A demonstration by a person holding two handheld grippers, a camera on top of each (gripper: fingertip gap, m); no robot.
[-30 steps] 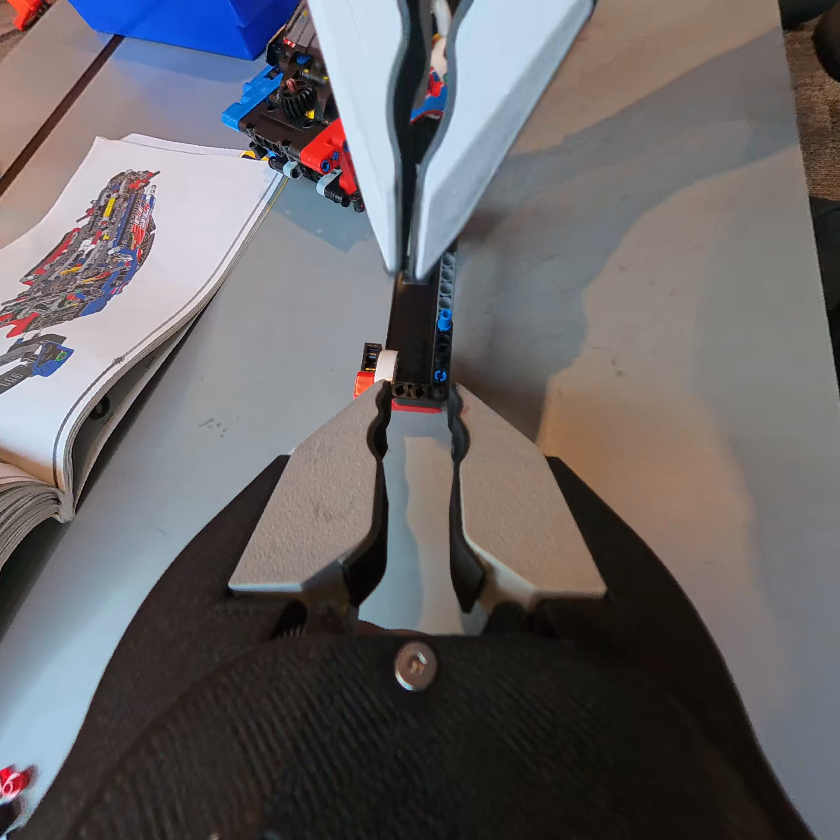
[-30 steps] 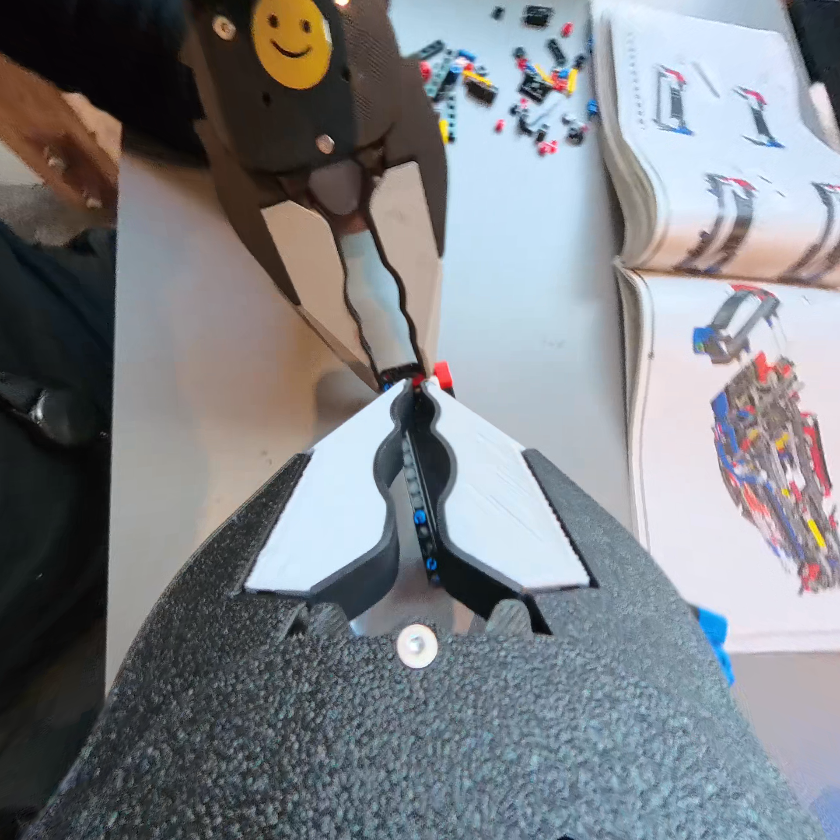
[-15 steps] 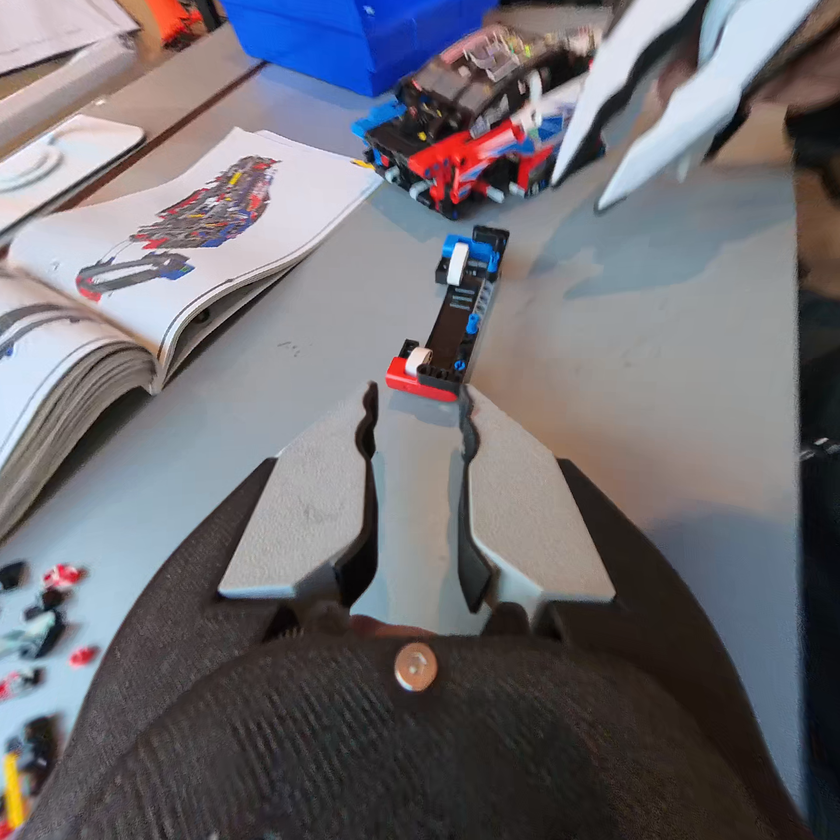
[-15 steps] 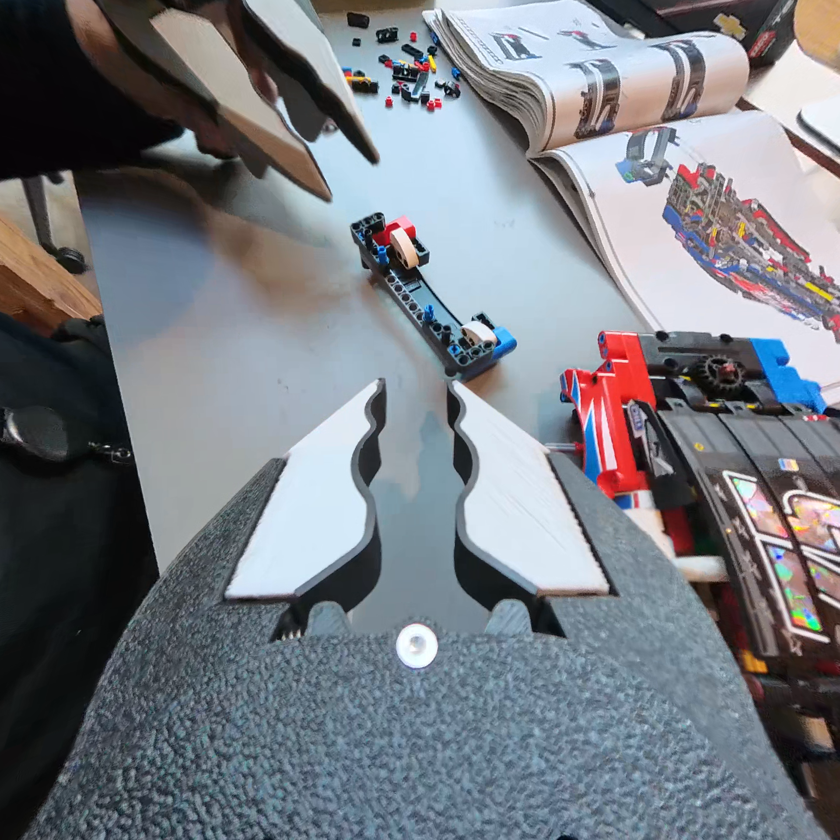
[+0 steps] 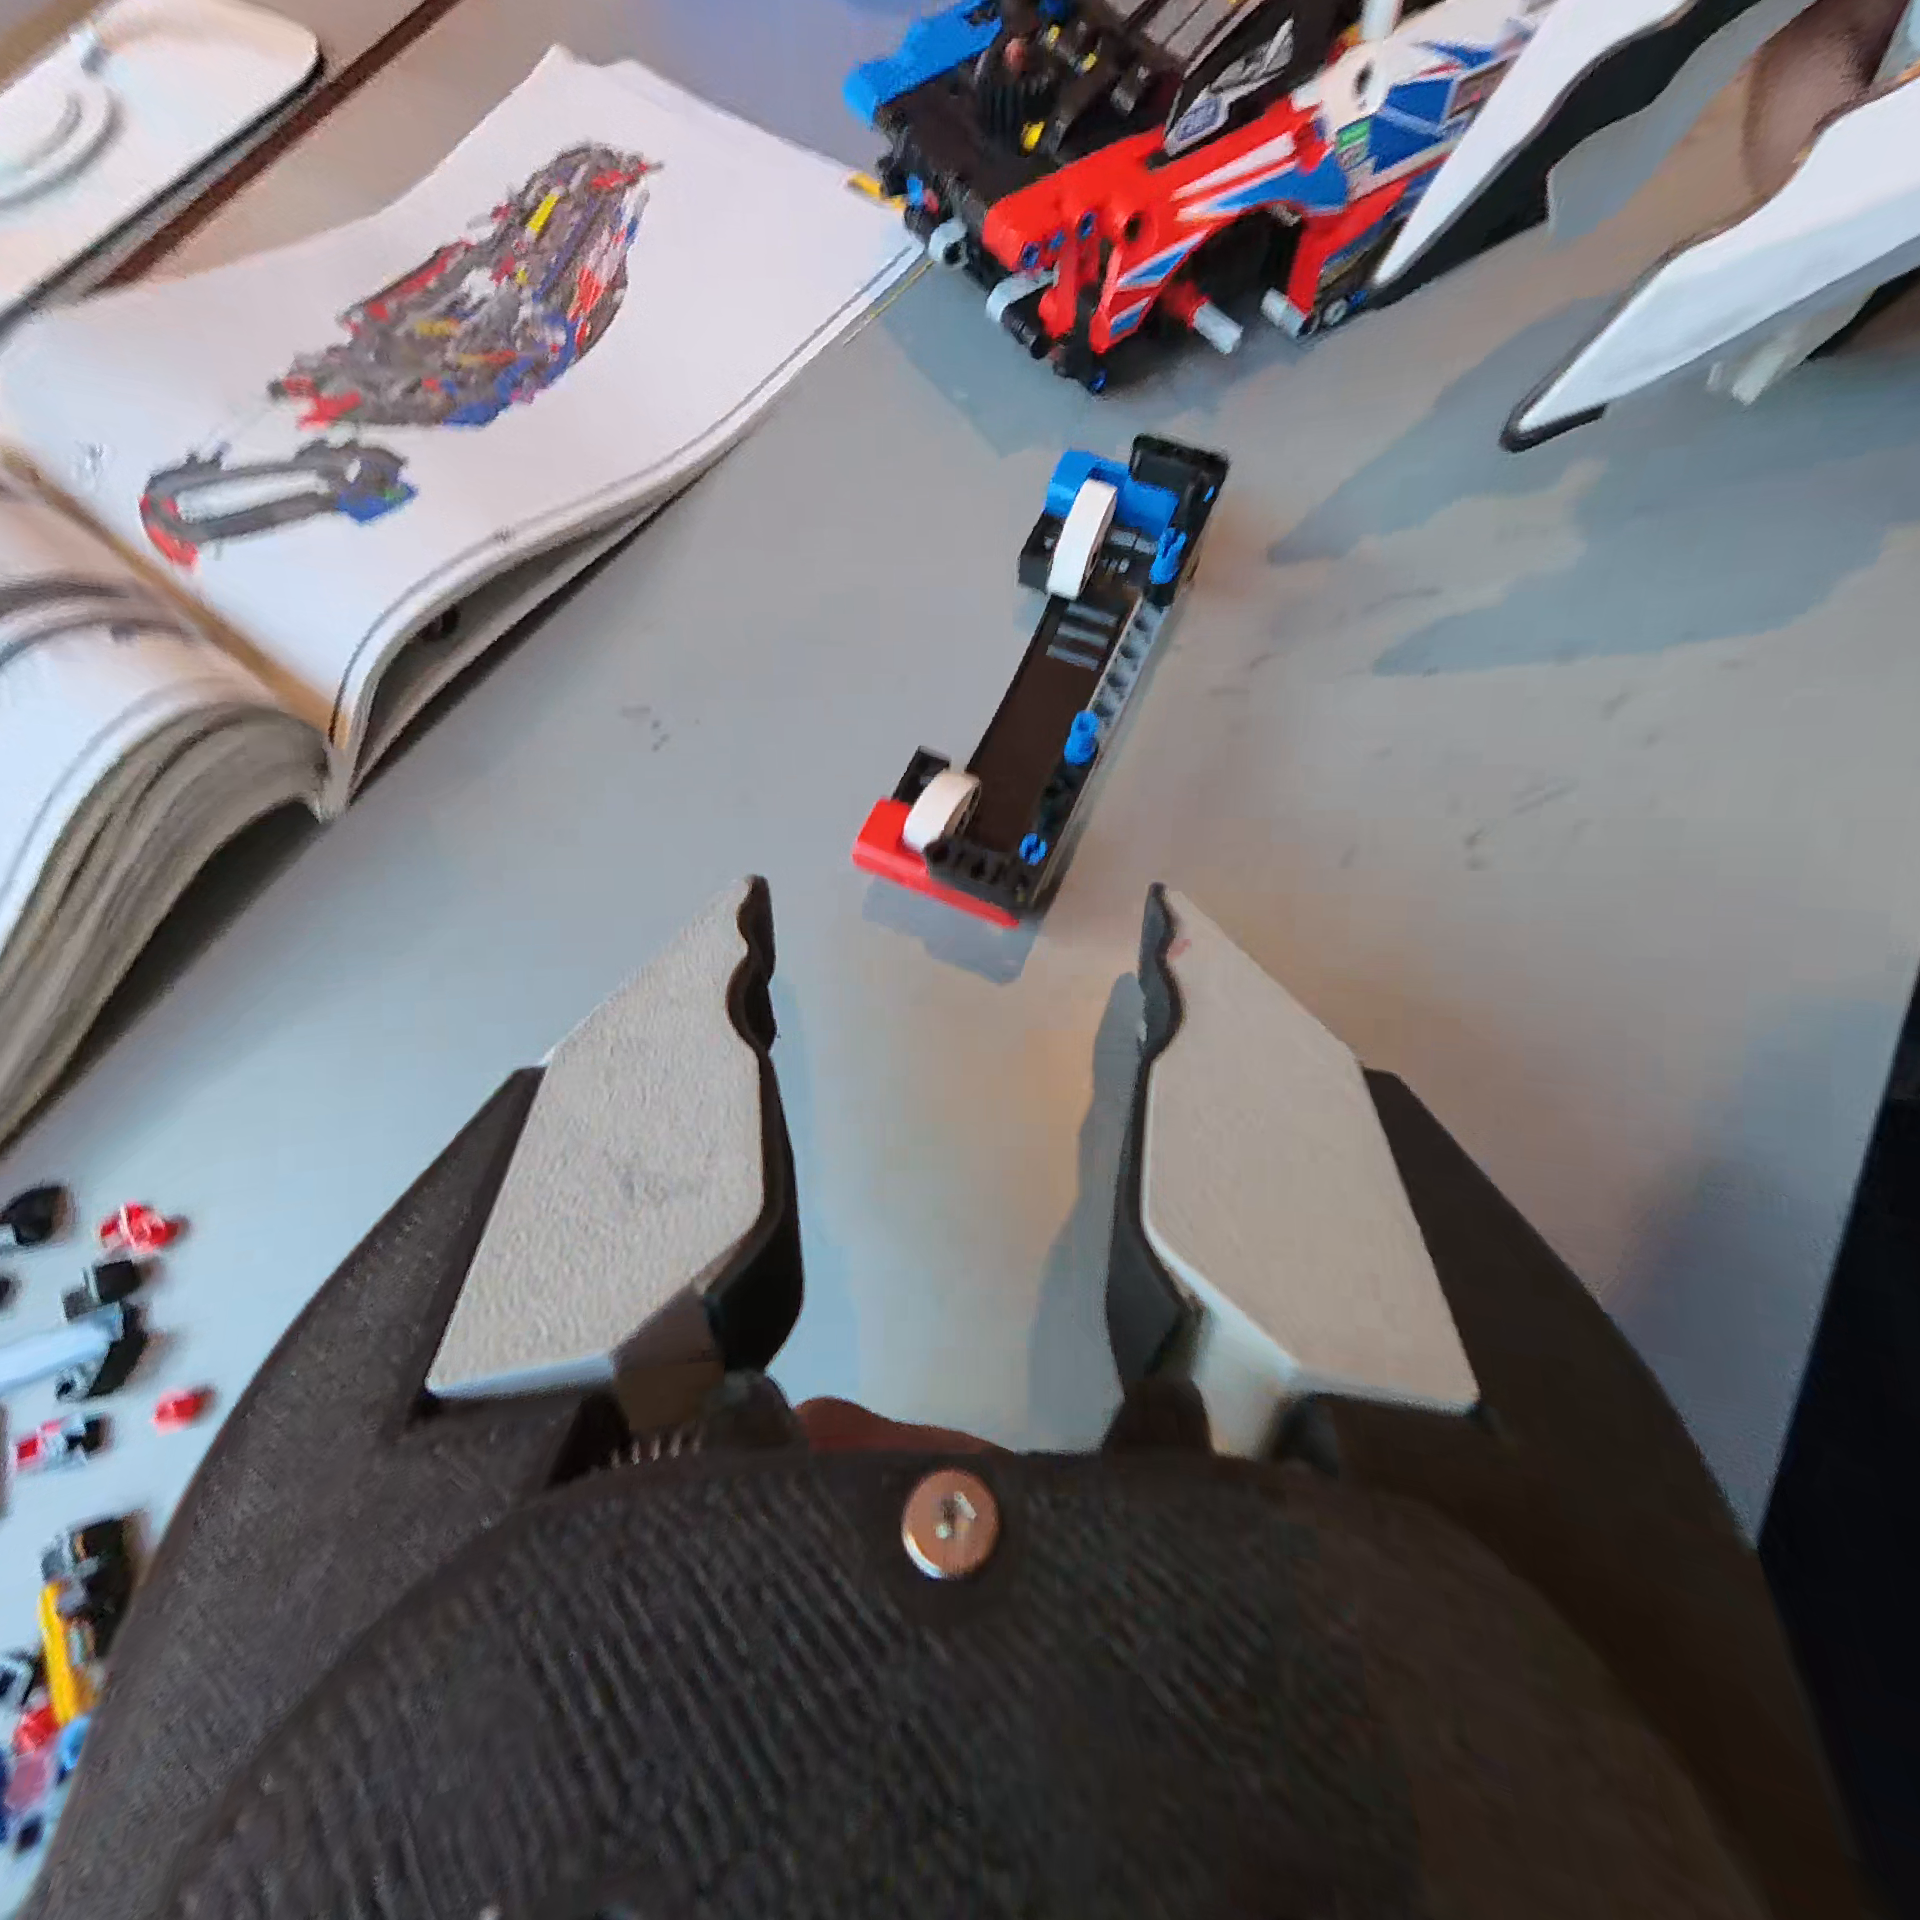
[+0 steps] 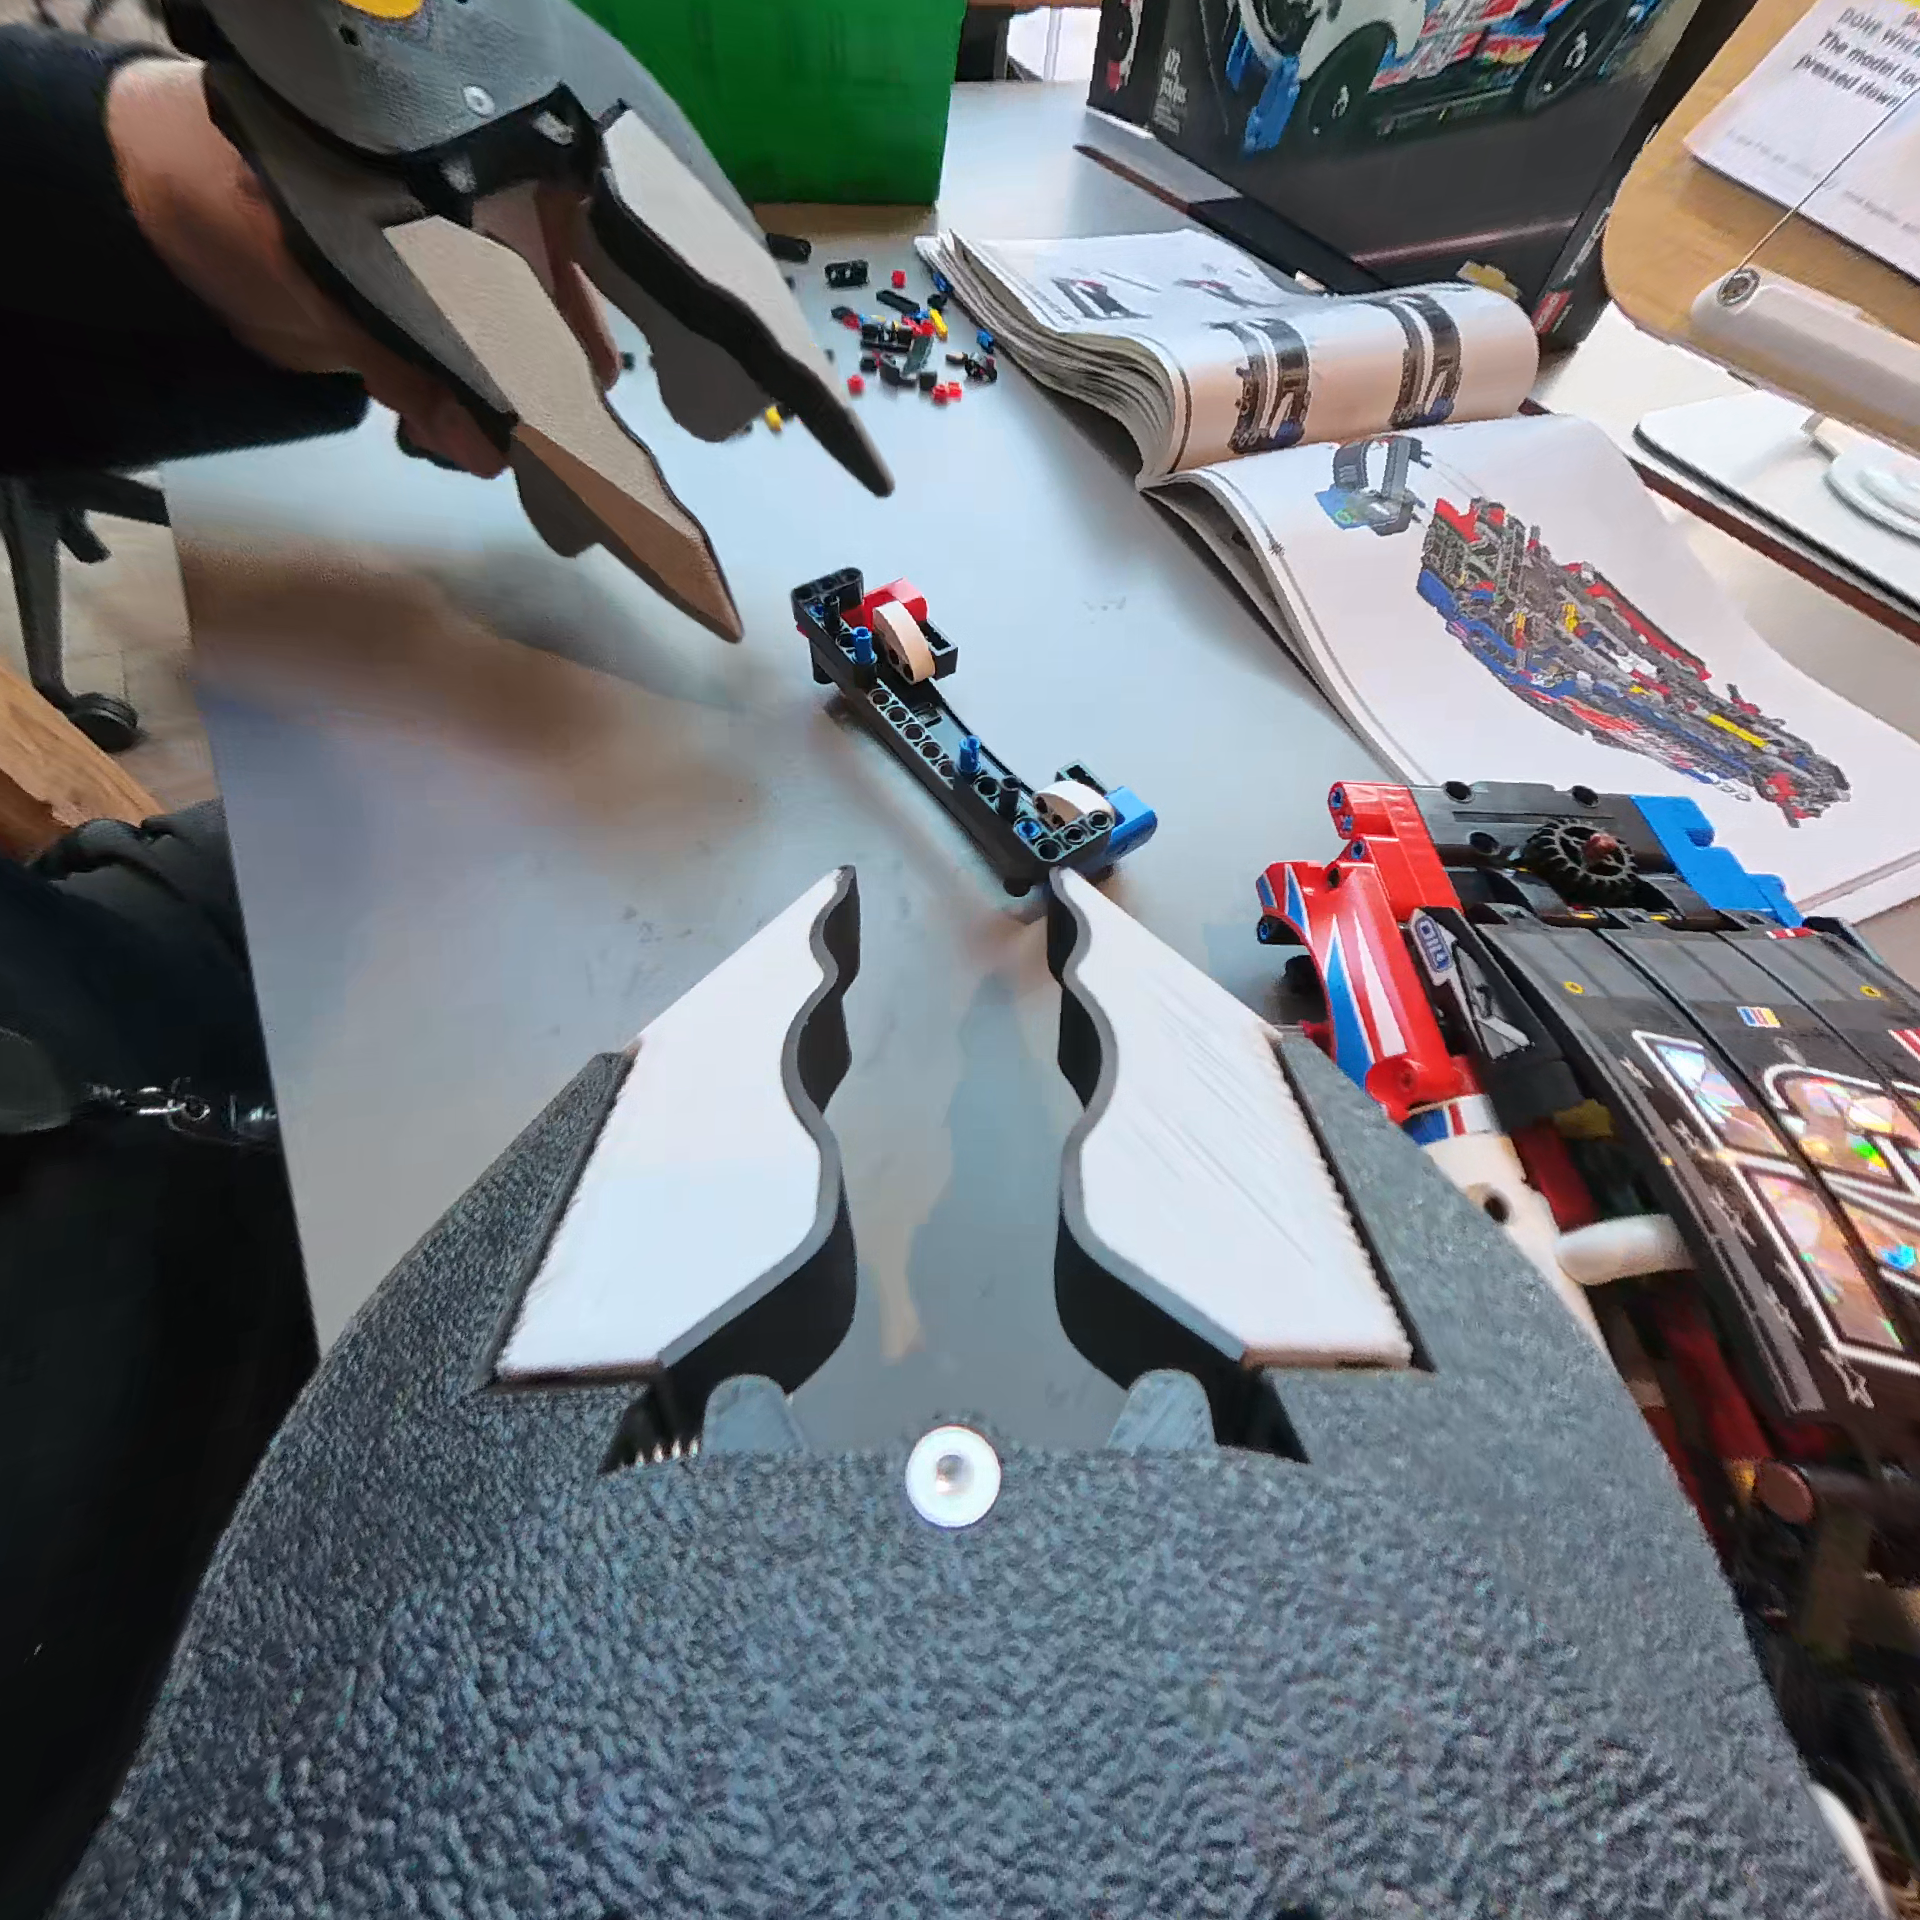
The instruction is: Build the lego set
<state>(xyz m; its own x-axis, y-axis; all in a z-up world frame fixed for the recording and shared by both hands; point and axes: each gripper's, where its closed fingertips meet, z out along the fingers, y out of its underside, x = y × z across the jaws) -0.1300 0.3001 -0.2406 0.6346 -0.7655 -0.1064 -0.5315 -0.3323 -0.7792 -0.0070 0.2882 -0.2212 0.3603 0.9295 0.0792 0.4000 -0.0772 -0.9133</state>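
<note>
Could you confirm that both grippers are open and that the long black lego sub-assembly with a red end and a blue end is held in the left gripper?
Not quite: the sub-assembly lies on the grey table, held by neither. The left wrist view shows it beyond the left gripper, whose fingers are empty. Both the left gripper and the right gripper are indeed open.

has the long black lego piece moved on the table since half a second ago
No. The long black lego piece lies in the same spot, same angle, between the open manual and the table edge.

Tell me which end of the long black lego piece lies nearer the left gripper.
The red-capped end of the long black lego piece lies just ahead of the left gripper. The blue-capped end points away, toward the car model.
</note>
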